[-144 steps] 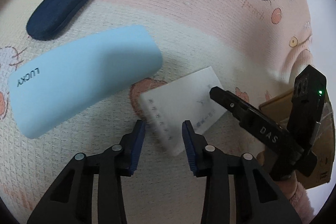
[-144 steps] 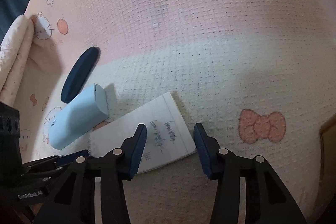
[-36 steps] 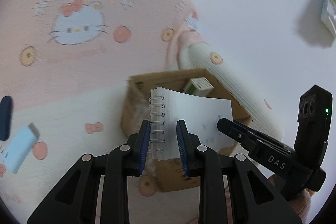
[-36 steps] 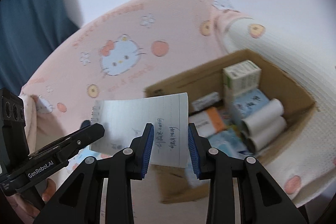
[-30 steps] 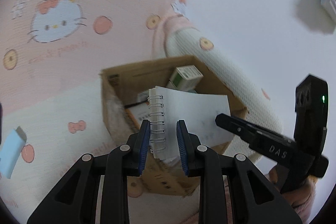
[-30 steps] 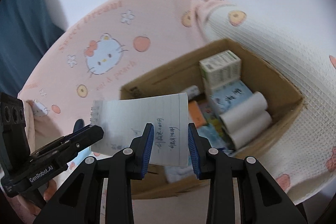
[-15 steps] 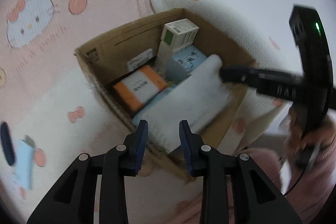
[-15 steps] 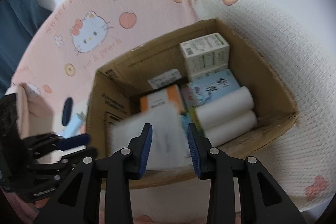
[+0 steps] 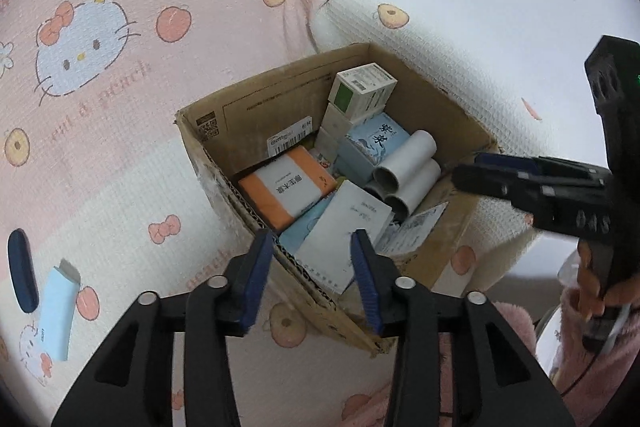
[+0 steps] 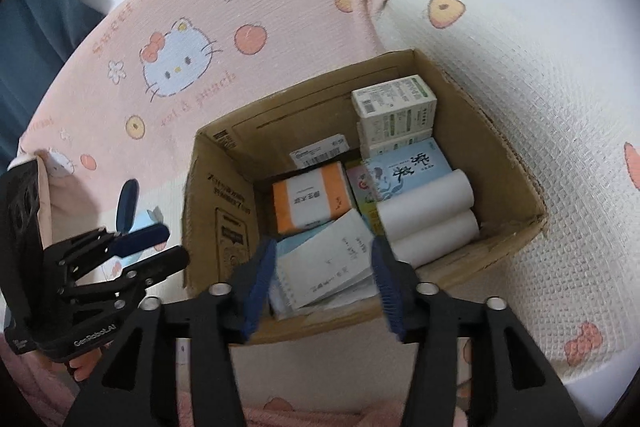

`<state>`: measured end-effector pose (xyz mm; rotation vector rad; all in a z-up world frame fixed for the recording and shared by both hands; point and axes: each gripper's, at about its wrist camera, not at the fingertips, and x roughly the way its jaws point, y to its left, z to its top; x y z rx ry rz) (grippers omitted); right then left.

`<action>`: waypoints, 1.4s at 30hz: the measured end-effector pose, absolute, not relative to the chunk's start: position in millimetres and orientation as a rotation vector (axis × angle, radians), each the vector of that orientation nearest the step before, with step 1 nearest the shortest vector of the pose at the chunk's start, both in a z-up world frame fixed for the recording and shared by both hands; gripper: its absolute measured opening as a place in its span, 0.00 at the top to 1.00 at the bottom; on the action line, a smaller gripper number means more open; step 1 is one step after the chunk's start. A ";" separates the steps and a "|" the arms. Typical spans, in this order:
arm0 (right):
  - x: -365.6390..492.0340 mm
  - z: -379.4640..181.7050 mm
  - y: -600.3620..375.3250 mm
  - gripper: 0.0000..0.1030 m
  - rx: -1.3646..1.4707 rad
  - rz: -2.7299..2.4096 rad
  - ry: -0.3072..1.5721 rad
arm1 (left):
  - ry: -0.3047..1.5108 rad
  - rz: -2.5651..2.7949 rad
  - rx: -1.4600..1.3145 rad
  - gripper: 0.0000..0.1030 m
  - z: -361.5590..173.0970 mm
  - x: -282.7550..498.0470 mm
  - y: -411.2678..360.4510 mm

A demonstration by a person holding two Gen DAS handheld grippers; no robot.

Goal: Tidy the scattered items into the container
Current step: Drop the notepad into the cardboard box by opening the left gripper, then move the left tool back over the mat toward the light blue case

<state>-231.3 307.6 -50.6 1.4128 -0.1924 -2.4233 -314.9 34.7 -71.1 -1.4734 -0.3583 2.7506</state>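
Nearest the lenses: left gripper (image 9: 312, 267) and right gripper (image 10: 324, 277), both spread wide with nothing between the pads, both poised over the near rim of the box (image 9: 240, 195). Just beyond, inside the box: notepad (image 9: 344, 233), spiral edge toward the near wall, lying tilted on a pale blue pack and loose papers. Past it, an orange pack (image 9: 286, 189) flat on the left; two white rolls (image 10: 428, 217) side by side on the right. Further in, a blue carton (image 10: 408, 167), then stacked white cartons (image 10: 394, 109), the top one green-ended, against the far wall, with a barcode label beside them. Outside, well left of the box on the pink printed blanket (image 9: 100, 39): light blue case (image 9: 58, 311) and, just beside it, navy case (image 9: 22, 271). Farthest: white wall.
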 end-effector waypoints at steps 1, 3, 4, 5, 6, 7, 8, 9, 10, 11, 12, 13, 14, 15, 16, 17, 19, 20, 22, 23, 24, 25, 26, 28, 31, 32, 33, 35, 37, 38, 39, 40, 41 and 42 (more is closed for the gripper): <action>-226.2 -47.2 302.2 0.49 1.411 -2.434 -0.171 | -0.368 2.751 -1.458 0.54 -68.9 -311.8 33.3; -215.4 -40.3 291.7 0.49 1.402 -2.454 -0.128 | -0.381 2.752 -1.430 0.51 -63.5 -302.6 29.1; -208.7 -36.6 284.6 0.49 1.397 -2.457 -0.110 | -0.389 2.756 -1.419 0.50 -61.2 -297.8 26.1; -204.1 -34.3 279.5 0.48 1.392 -2.456 -0.102 | -0.403 2.763 -1.402 0.49 -58.8 -291.5 22.0; -198.6 -31.8 273.5 0.47 1.385 -2.454 -0.095 | -0.427 2.769 -1.382 0.48 -56.8 -283.6 16.3; -192.0 -29.1 265.2 0.44 1.374 -2.450 -0.085 | -0.451 2.773 -1.368 0.47 -55.7 -276.4 10.5; -187.7 -27.7 259.1 0.43 1.368 -2.449 -0.078 | -0.479 2.779 -1.357 0.47 -55.4 -268.0 3.3; -181.4 -26.0 251.1 0.43 1.359 -2.449 -0.069 | -0.501 2.786 -1.350 0.46 -55.9 -261.0 -2.7; -176.7 -25.6 244.7 0.43 1.353 -2.449 -0.062 | -0.520 2.794 -1.344 0.46 -57.0 -253.9 -8.7; -172.3 -25.1 238.8 0.43 1.350 -2.448 -0.055 | -0.536 2.804 -1.341 0.46 -59.2 -244.8 -16.7; -167.1 -24.8 230.3 0.43 1.347 -2.445 -0.045 | -0.546 2.812 -1.345 0.45 -62.0 -238.2 -23.7; -165.3 -24.9 224.9 0.43 1.345 -2.442 -0.038 | -0.558 2.821 -1.348 0.45 -64.9 -231.7 -29.9; -161.8 -25.2 216.9 0.42 1.344 -2.437 -0.028 | -0.579 2.832 -1.352 0.45 -69.1 -223.2 -38.8; -158.6 -25.9 209.9 0.42 1.344 -2.431 -0.019 | -0.603 2.838 -1.354 0.45 -72.8 -216.4 -46.6; -154.7 -27.4 201.6 0.42 1.343 -2.430 -0.014 | -0.631 2.843 -1.354 0.45 -76.4 -209.7 -54.0; -152.7 -29.1 196.0 0.42 1.344 -2.427 -0.011 | -0.660 2.845 -1.353 0.45 -80.1 -203.2 -62.0; -148.6 -34.2 183.2 0.41 1.349 -2.415 -0.010 | -0.728 2.854 -1.360 0.45 -89.2 -189.4 -79.4; -146.9 -38.0 176.4 0.40 1.351 -2.405 -0.018 | -0.752 2.864 -1.358 0.45 -92.4 -183.6 -86.0; -145.5 -46.9 163.2 0.39 1.358 -2.381 -0.049 | -0.794 2.901 -1.356 0.45 -101.6 -169.0 -101.3; -146.6 -51.8 157.0 0.39 1.368 -2.366 -0.065 | -0.804 2.914 -1.359 0.45 -106.0 -163.5 -106.3; -149.1 -58.0 149.2 0.39 1.387 -2.345 -0.080 | -0.820 2.928 -1.368 0.45 -113.1 -155.6 -112.2; -152.2 -62.5 142.9 0.39 1.404 -2.332 -0.085 | -0.835 2.933 -1.376 0.45 -118.4 -149.6 -116.6; -154.9 -66.8 137.3 0.39 1.418 -2.321 -0.083 | -0.850 2.930 -1.391 0.45 -125.3 -142.5 -122.5; -161.7 -77.3 118.1 0.39 1.443 -2.296 -0.043 | -0.875 2.923 -1.438 0.45 -140.9 -128.1 -135.0; -169.3 -92.6 89.6 0.39 1.463 -2.261 0.004 | -0.907 2.941 -1.507 0.45 -161.4 -106.4 -154.4; -172.5 -96.8 80.6 0.39 1.467 -2.245 0.013 | -0.920 2.951 -1.529 0.45 -167.6 -99.6 -161.3; -176.3 -102.0 71.5 0.39 1.470 -2.228 0.021 | -0.950 2.963 -1.551 0.45 -175.6 -91.3 -171.1; -186.2 -114.1 50.3 0.39 1.474 -2.185 0.040 | -1.020 2.970 -1.585 0.45 -187.1 -80.9 -188.2; -197.1 -126.3 27.5 0.39 1.481 -2.136 0.058 | -1.113 2.968 -1.615 0.45 -198.8 -71.8 -207.6; -201.9 -130.4 18.5 0.39 1.476 -2.122 0.065 | -1.173 2.972 -1.617 0.45 -204.8 -66.8 -219.5; -206.9 -134.4 8.5 0.39 1.470 -2.111 0.074 | -1.211 2.976 -1.611 0.45 -208.8 -62.9 -226.5; -212.6 -139.5 -4.8 0.39 1.457 -2.096 0.088 | -1.264 2.978 -1.607 0.45 -213.2 -60.2 -237.3; -216.6 -142.7 -14.6 0.39 1.442 -2.085 0.097 | -1.316 2.979 -1.605 0.45 -217.4 -57.7 -246.1; -221.4 -146.2 -24.1 0.39 1.424 -2.073 0.101 | -1.386 2.978 -1.591 0.45 -223.4 -52.2 -256.9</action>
